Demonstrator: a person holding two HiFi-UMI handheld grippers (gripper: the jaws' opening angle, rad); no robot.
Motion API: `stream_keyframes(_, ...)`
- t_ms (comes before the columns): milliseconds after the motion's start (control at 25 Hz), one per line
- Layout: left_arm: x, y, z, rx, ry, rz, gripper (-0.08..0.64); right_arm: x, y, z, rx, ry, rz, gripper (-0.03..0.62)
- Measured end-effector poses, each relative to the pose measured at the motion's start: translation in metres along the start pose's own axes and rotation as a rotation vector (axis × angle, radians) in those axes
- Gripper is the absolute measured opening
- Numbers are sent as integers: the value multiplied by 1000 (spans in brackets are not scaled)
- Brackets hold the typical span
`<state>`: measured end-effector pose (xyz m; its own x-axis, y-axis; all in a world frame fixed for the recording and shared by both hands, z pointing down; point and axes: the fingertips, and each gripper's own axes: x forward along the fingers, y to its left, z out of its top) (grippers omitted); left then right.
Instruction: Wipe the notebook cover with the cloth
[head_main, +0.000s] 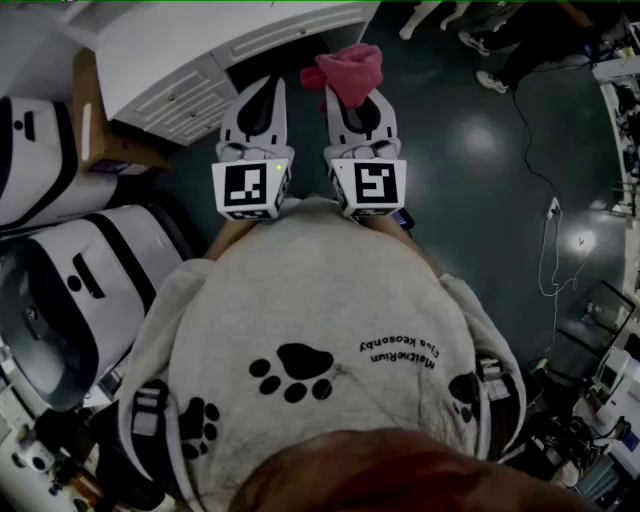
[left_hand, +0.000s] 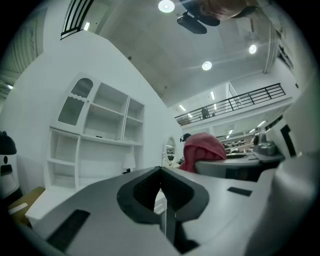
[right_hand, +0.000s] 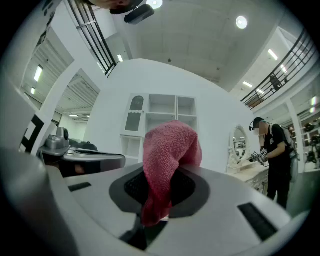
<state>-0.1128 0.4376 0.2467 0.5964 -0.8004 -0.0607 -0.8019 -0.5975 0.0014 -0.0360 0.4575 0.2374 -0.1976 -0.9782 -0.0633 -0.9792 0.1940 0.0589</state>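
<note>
The right gripper (head_main: 357, 104) has its jaws clamped on the pink cloth (right_hand: 167, 159) — the fabric bunches above the jaw tips, at the centre of its own view and at the upper centre of the head view. The left gripper (left_hand: 161, 174) sits just beside it — jaws pressed together on nothing, clear of the cloth.
</note>
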Motion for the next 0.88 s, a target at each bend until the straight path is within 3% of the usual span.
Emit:
stream_keyframes(360,16,-14,-2,-1,1,15,11,0,-22,-2,-28,-4,18,74)
stream_keyframes(880,28,-6,-14,-4,28,73,11,4,-45,-12,27,8,28,75)
